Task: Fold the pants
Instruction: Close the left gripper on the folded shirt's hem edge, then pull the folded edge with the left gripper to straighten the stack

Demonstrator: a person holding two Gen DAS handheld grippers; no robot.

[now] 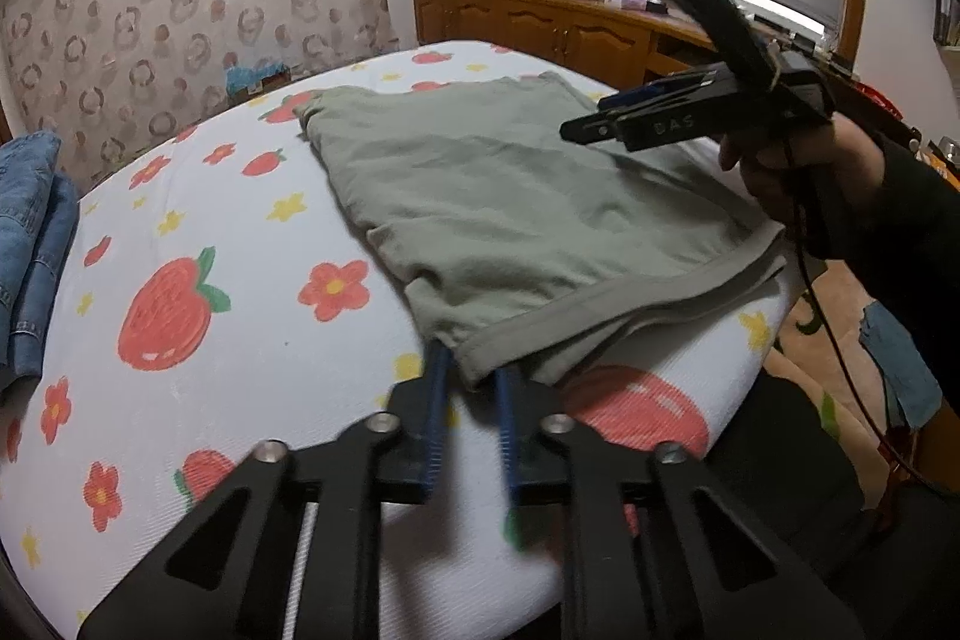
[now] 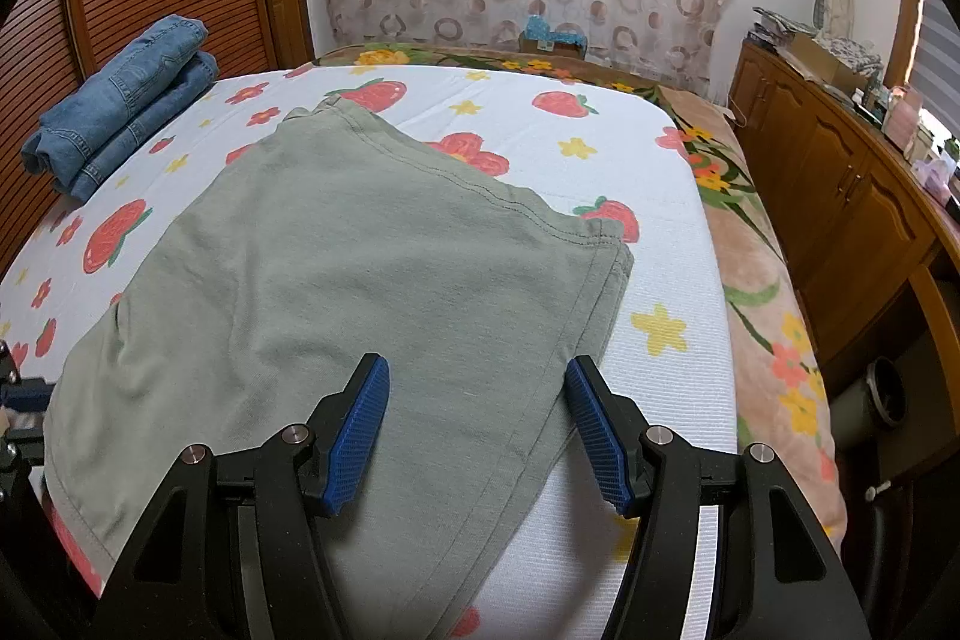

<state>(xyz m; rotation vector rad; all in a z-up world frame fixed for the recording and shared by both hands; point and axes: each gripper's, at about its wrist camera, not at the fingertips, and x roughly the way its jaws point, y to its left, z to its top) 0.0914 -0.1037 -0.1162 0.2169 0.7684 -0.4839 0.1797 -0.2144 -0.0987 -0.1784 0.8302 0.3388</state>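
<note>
1. The pair of sage-green knit pants (image 2: pixel 360 280) lies flat on the white bedsheet printed with red strawberries and flowers (image 2: pixel 600 142), already doubled over so its layered hems stack at the edge farthest from the waistband.
2. The left gripper (image 1: pixel 471 376) sits at the waistband corner of the pants; its blue ribbed fingers (image 1: pixel 437 370) stand narrowly apart with the corner between them, but whether they actually pinch the cloth cannot be told.
3. The right gripper (image 2: pixel 477 388) hovers above the pants, near their side edge, with its blue pads (image 2: pixel 360 424) spread wide and nothing between them.
4. The step in hand appears to be the start of the next fold: one corner is being taken while the other tool is unengaged.
5. The next move likely calls for the right gripper to drop to the waistband's other corner, close on every layer there, and then for both tools to carry that edge together across the pants toward the stacked hems.
6. Uneven lifting could skew the fold or let a lower layer slip.
7. Count: one pair of green pants, two grippers, one folded stack of blue denim jeans (image 2: pixel 126 100) well apart from the pants at the sheet's far corner, and one long wooden cabinet (image 2: pixel 840 172) beyond the pants.
</note>
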